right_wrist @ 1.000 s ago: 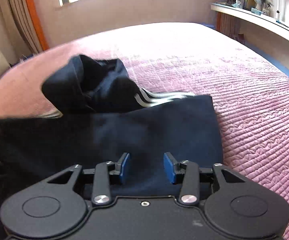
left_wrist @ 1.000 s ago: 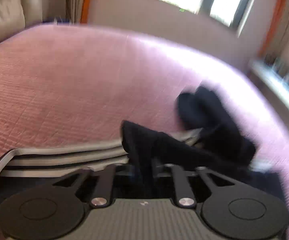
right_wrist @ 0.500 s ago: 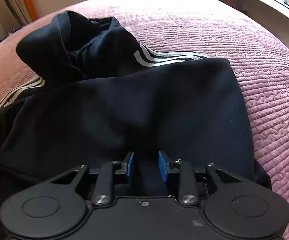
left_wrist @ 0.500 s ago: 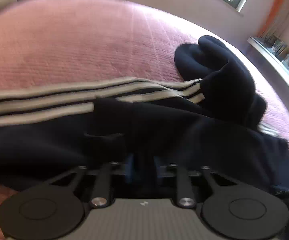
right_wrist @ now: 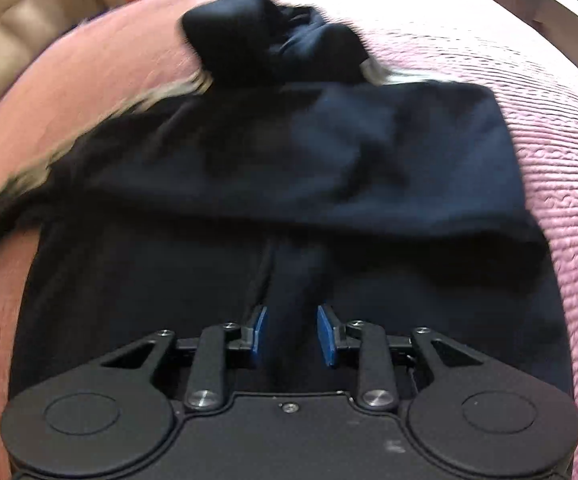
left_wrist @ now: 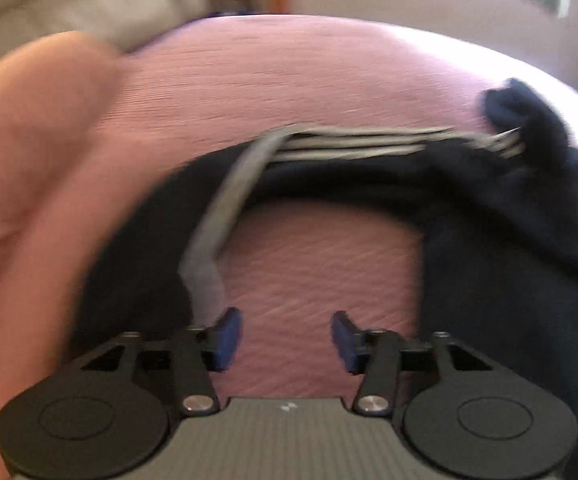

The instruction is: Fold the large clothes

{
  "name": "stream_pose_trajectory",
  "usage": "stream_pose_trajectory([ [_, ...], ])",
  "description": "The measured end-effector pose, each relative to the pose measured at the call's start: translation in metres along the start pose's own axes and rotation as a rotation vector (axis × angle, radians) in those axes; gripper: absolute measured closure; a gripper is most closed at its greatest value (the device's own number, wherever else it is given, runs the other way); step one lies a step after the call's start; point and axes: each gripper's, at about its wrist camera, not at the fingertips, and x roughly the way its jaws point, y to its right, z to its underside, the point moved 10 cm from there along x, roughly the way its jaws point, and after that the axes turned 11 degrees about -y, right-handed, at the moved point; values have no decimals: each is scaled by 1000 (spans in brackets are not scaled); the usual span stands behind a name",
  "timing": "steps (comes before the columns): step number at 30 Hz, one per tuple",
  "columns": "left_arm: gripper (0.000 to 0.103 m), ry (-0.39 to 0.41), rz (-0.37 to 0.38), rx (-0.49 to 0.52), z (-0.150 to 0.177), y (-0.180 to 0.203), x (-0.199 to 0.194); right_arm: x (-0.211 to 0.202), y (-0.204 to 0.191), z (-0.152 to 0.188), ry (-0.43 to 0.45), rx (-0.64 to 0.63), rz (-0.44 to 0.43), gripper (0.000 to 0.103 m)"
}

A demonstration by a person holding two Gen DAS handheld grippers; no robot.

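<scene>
Left wrist view: your left gripper (left_wrist: 287, 340) has its jaws spread wide with nothing between them, just bare pink bedspread (left_wrist: 309, 68) showing through the gap. The striped sleeve (left_wrist: 225, 216) of the dark jacket (left_wrist: 509, 280) runs from beside your left fingertip up and across toward the far side of the bed, where the stripes meet the bunched hood (left_wrist: 529, 120). The sleeve curves around an uncovered patch of bedspread, so it reads as draped loosely rather than laid flat. It touches or nearly touches the left pad; blur stops me calling it. The big pink blur at the left edge of frame is too smeared to identify.

Right wrist view: your right gripper (right_wrist: 291, 336) is narrow, jaws pinching a ridge of the jacket's dark fabric between the blue pads (right_wrist: 257, 332). That pinch looks like the anchor for carrying a fold. The jacket body lies across the middle of the bed, one layer doubled over another, its right edge stopping short of the bed's right side. The hood sits piled at the far edge of the garment.

Judgement: fold partly done; sleeve and hood not yet tidied.
</scene>
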Motion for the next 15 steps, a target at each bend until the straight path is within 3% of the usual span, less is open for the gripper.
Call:
stream_pose_trajectory([
  [1, 30, -8, -34, 8, 8, -12, 0, 4, -5, 9, -20, -17, 6, 68],
  [3, 30, -28, -98, 34, 17, -30, 8, 10, -12, 19, -61, -22, -14, 65],
  [8, 30, -52, -133, 125, 20, -36, 34, 12, -17, 22, -47, -62, 15, 63],
  [11, 22, -56, -174, 159, 21, -37, 47, 13, -15, 22, -56, -38, -4, 63],
  [12, 25, -56, -175, 156, 20, -39, 48, 12, -14, 22, -57, -35, -9, 63],
  [14, 55, -64, -139, 135, 16, -39, 48, 12, -12, 25, -57, -31, -16, 63],
  [15, 78, -74, -136, 130, 13, -40, 50, 12, -11, 26, -56, -30, -20, 62],
])
